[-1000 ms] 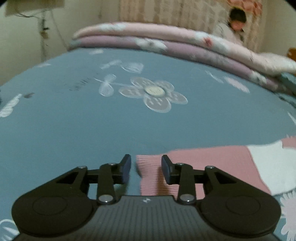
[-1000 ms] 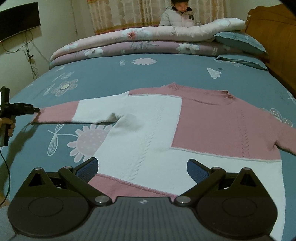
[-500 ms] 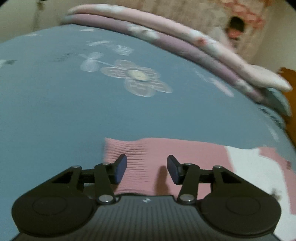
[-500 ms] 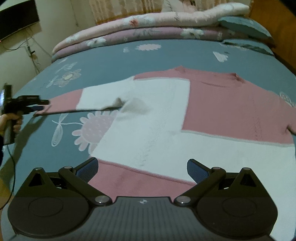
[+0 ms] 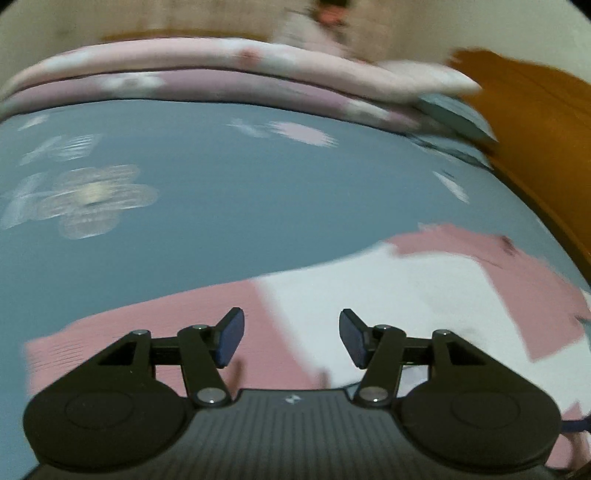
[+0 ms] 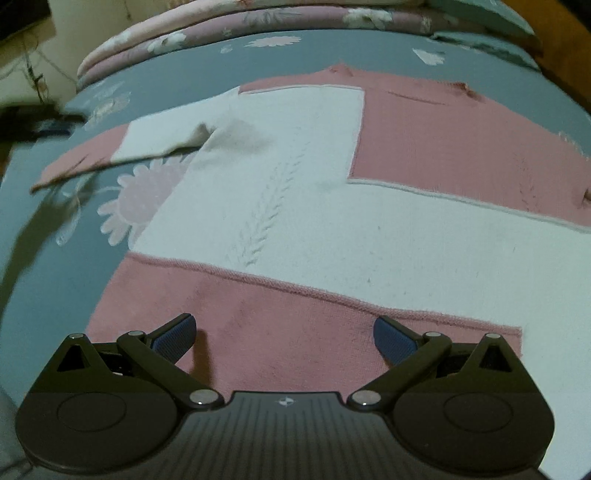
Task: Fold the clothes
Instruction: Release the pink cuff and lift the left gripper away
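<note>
Across the blue floral bedsheet [image 6: 55,277] lies the pink-and-white sweater [image 6: 332,229], spread flat, front up, collar toward the folded quilts [image 6: 229,22], hem nearest me. Soft knit, light, floppy, likely grippy not slippery; it will sag and drag when lifted, so my guess is edges and cuffs are the places to pinch, not the middle panel.

Right gripper [image 6: 283,338] spread wide, holding nothing, over the pink hem band [image 6: 277,325]; contact with the cloth unclear. Left gripper [image 5: 291,338] also spread, nothing between its pads, hovering over the sleeve [image 5: 166,325] where pink cuff meets white. Left view is blurred, so contact with cloth cannot be told. In the right view that sleeve [image 6: 122,147] looks partly raised off the sheet near the armpit, shadow under it.

Around the sweater: quilts and pillow [image 6: 480,22] beyond the collar, well apart. Wooden headboard [image 5: 535,122] off to the side. A person [image 5: 325,18] sits behind the quilts. Nothing lies on the sweater or blocks a fold.
</note>
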### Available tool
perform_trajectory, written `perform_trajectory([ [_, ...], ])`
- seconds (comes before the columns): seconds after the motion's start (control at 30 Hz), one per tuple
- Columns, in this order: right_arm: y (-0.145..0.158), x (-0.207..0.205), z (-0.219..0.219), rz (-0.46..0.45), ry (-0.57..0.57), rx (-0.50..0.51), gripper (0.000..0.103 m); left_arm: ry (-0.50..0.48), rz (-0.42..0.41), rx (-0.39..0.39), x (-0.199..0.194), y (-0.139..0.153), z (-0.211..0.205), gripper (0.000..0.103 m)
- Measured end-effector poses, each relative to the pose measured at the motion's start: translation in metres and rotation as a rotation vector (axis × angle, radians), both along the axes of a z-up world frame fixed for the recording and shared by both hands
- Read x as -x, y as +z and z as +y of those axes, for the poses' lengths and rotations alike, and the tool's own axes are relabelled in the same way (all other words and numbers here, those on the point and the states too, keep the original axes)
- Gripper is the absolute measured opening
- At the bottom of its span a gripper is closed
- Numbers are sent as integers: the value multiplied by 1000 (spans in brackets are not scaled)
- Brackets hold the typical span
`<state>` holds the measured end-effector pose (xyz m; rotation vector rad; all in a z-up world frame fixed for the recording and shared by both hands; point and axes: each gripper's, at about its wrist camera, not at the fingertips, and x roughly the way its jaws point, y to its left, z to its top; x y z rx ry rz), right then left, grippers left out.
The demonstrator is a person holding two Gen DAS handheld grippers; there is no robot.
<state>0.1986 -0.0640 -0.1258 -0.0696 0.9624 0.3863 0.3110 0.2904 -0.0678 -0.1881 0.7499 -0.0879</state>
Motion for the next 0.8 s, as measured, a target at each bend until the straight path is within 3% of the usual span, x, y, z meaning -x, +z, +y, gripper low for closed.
perform_trajectory([
  [0.13,-4,9,5,-54,1,44,103,-162,-11,65,-31,1,-77,57],
  [0.27,-4,10,1,-66,7,22,103,-307,5,206,-50,-4,-136,57],
  [0.37,-4,10,-2,-70,18,10,103,-330,56,247,-63,-18,-160,57],
  [0.53,-6,13,-7,-88,46,-6,103,-268,115,264,-62,-38,-151,56],
  [0.63,-5,13,-12,-85,62,-31,103,-220,146,268,-59,-49,-139,45],
  [0.7,-4,12,-18,-82,69,-59,103,-188,165,268,-56,-55,-132,45],
  [0.8,-4,12,-23,-78,79,-79,103,-162,167,227,-49,-37,-137,46],
])
